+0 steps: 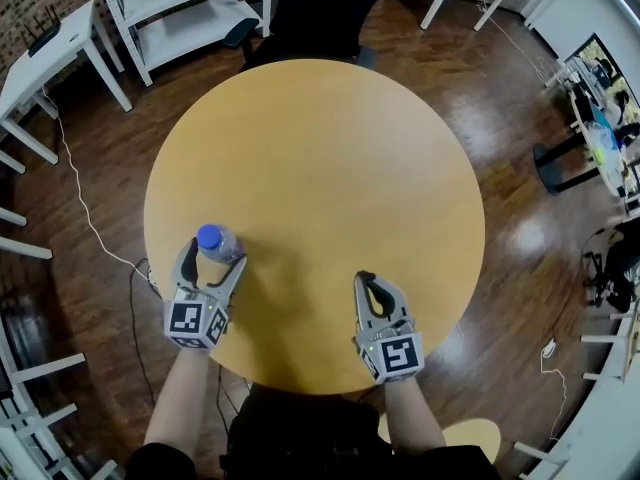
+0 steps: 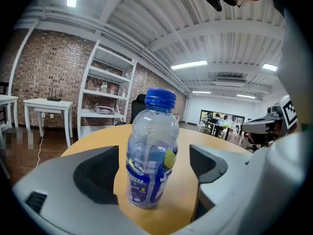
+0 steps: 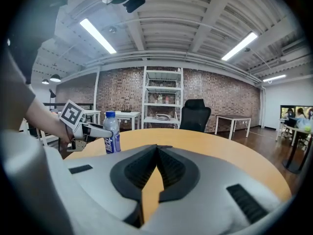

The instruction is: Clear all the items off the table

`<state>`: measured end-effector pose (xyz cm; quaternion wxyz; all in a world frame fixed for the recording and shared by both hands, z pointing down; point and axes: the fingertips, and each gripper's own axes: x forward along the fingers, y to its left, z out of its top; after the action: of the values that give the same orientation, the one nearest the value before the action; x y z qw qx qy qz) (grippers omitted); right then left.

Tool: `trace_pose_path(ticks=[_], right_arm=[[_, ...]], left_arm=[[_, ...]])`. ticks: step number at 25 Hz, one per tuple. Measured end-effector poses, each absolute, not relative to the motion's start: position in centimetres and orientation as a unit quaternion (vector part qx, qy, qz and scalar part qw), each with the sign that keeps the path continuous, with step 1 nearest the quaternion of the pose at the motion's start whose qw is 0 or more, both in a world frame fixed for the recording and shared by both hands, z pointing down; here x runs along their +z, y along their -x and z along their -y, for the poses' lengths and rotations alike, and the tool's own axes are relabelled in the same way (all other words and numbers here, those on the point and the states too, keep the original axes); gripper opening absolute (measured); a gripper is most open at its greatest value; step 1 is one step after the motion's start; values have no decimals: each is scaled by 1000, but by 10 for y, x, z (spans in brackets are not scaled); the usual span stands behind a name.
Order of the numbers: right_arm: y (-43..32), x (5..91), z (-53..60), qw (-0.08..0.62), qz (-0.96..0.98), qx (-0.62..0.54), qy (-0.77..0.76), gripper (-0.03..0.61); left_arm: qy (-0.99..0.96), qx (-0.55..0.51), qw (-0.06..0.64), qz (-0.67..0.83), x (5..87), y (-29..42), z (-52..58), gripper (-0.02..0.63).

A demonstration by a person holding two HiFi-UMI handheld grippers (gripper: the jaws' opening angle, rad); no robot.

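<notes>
The left gripper (image 1: pixel 213 260) sits at the near left edge of the round table (image 1: pixel 320 148) with its jaws spread wide on either side of the upright bottle (image 2: pixel 150 151). Both pads are clear of the plastic, so the bottle stands by itself on the tabletop, apparently lined up for a grasp. The right gripper (image 1: pixel 366 280), jaws pressed together on nothing, waits over the near right edge, while the black chair (image 1: pixel 310 13) and white shelving (image 1: pixel 190 8) beyond the far rim stand well apart and block nothing.
</notes>
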<state>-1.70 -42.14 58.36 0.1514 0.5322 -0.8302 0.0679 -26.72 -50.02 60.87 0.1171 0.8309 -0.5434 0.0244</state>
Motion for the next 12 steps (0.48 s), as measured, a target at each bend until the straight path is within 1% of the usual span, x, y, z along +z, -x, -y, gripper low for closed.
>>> trace_pose_path(ticks=[9,10,11,12], right_arm=[[13,612,417,162,828,104,-527,4],[9,612,418,164,827,104,-528,4],[6,612,419,166,826,105,-529,5],[3,611,420,166,825,105,-530,3]], left_arm=[[-830,36,123,542,630,263,515,448],[-830,36,122,543,630,262,516,441],[-830,36,121,543,629,261,517,418],[-831,37,121,542,628,260,518,379]])
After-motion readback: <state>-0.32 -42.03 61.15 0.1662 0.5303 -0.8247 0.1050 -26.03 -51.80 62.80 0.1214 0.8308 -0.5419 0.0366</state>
